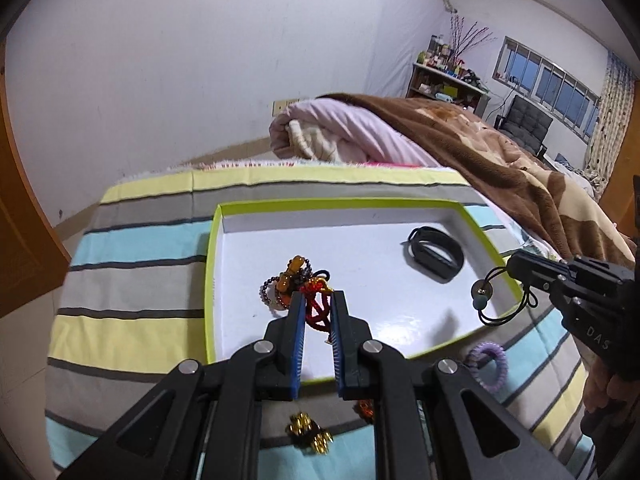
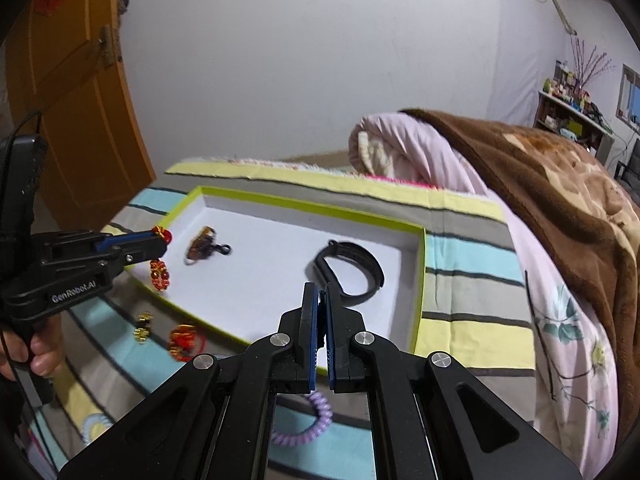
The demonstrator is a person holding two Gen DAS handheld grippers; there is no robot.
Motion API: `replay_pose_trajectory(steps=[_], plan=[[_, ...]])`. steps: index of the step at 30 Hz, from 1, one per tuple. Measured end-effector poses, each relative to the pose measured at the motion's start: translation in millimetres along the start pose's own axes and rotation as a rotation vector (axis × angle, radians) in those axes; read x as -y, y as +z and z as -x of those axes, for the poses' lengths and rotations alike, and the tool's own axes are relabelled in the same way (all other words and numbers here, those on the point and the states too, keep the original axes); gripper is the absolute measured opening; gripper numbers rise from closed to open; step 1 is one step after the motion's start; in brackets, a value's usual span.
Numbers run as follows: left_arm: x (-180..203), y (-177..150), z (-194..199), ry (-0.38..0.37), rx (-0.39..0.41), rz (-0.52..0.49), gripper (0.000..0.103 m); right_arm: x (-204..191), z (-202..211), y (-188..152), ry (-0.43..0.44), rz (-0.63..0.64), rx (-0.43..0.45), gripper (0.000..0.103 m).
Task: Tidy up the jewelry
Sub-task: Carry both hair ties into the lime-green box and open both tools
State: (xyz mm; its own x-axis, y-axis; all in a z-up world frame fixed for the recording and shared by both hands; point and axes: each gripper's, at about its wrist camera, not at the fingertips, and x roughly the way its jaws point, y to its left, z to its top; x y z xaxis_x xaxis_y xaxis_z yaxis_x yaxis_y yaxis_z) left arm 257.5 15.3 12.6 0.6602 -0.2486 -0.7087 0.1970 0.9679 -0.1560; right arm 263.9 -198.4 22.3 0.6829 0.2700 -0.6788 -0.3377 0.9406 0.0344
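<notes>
Nearest in the left wrist view, a gold bead cluster lies on the striped bedsheet at six o'clock, under the left tongs. A small red ornament peeps out just to its right. At four o'clock a purple spiral hair tie rests on the sheet, just outside the near edge of the shallow box.

The left tongs are clamped on a red knotted cord charm, which hangs between the blue pads over the near-left part of the box. Just beyond the tips, at about eleven o'clock from them, a beaded bracelet with amber stones lies on the white box floor.

The right tongs come in from three o'clock, pinched together on a thin black cord necklace with a round pendant and a pale bead, dangling over the box's right rim. In the right wrist view the cord itself is hidden by the closed fingers.

Farther in, at one o'clock inside the box, a black wristband lies flat, well apart from the bracelet.

Beyond the box the sheet runs to a rolled pink quilt under a brown blanket at twelve to two o'clock. A shelf and window stand far off.
</notes>
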Motion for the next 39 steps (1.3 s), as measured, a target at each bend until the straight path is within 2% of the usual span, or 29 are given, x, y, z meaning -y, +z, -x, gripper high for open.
replay_pose_trajectory(steps=[9,17,25,27,31,34,36,39], plan=[[-11.3,6.1,-31.6,0.025,-0.077,0.011,0.013,18.0,-42.8,-8.4,-0.025,-0.02,-0.081,0.003],[-20.3,24.1,-46.9,0.072,-0.087,0.005,0.013,32.9,-65.3,3.3,-0.053,-0.037,-0.105,0.003],[-28.2,24.2,-53.3,0.069,-0.088,0.017,0.014,43.4,-71.5,10.2,-0.043,-0.077,-0.119,0.004],[-30.9,22.6,-52.4,0.064,-0.087,0.027,0.014,45.0,-70.3,9.4,-0.046,-0.084,-0.121,0.01],[-33.9,21.3,-48.4,0.056,-0.079,0.036,0.015,46.6,-66.0,7.9,-0.032,-0.104,-0.11,0.014],[-32.7,18.1,-45.0,0.065,-0.073,0.029,0.021,47.3,-60.6,6.8,-0.027,-0.121,-0.093,0.018],[-30.8,15.8,-41.5,0.062,-0.067,0.029,0.028,47.9,-57.1,6.0,-0.021,-0.135,-0.085,0.034],[-30.2,13.4,-35.8,0.06,-0.055,0.037,0.029,46.9,-50.1,3.7,-0.018,-0.147,-0.077,0.038]])
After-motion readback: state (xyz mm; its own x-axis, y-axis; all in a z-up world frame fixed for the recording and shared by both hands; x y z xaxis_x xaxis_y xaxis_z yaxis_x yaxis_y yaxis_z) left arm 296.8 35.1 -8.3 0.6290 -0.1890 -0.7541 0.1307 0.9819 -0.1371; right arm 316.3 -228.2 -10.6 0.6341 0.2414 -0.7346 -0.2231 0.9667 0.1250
